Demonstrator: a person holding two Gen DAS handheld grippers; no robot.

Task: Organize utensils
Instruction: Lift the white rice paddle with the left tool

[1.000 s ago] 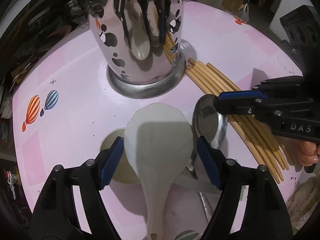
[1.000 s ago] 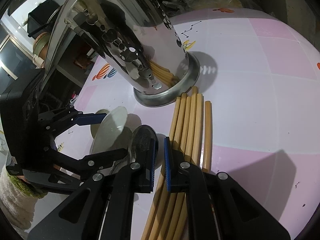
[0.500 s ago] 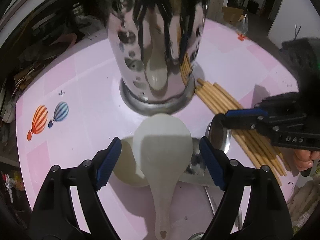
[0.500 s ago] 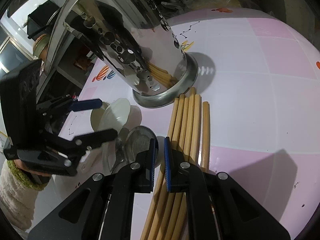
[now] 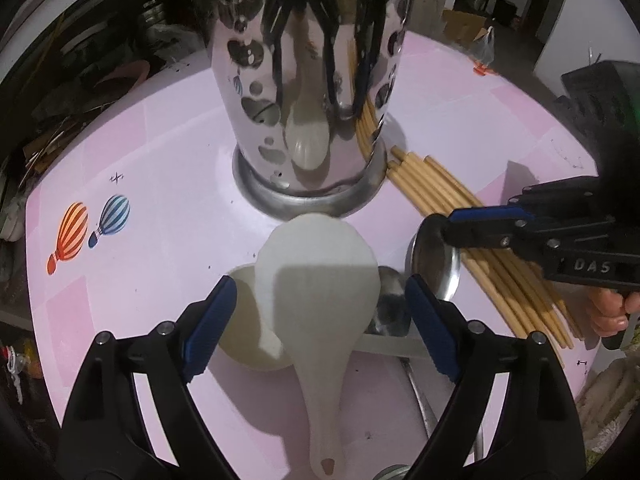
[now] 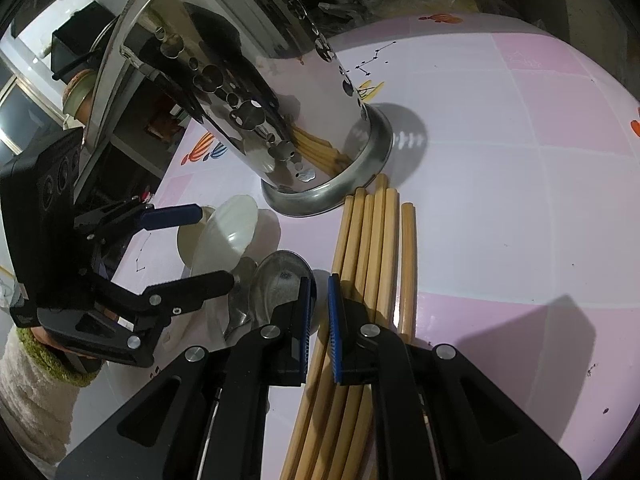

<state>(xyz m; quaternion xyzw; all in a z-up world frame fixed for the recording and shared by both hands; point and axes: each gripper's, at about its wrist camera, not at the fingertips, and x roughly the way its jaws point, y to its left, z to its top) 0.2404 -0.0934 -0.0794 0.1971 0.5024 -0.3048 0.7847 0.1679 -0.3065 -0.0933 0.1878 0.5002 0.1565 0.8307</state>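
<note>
A white plastic rice paddle (image 5: pixel 320 280) lies on the pink table with its blade between my left gripper's (image 5: pixel 320 312) open fingers; the jaws do not touch it. It also shows in the right wrist view (image 6: pixel 228 236). A second cream spoon (image 5: pixel 244 320) lies under it. A metal spoon (image 5: pixel 434 260) lies to its right. My right gripper (image 6: pixel 318 312) is nearly shut and empty, low over the metal spoon's (image 6: pixel 280 280) edge and the bundle of bamboo chopsticks (image 6: pixel 376 240). The shiny perforated utensil holder (image 5: pixel 312 92) stands behind.
The chopsticks (image 5: pixel 472 232) fan out from the holder's base (image 6: pixel 332 196) toward the right table edge. Balloon prints (image 5: pixel 92 224) mark the pink tablecloth at left. Dark clutter surrounds the table's far edge.
My left gripper has pulled back and up a little, so the holder looks farther away. My right gripper has shifted slightly and stays near the metal spoon. Nothing was grasped.
</note>
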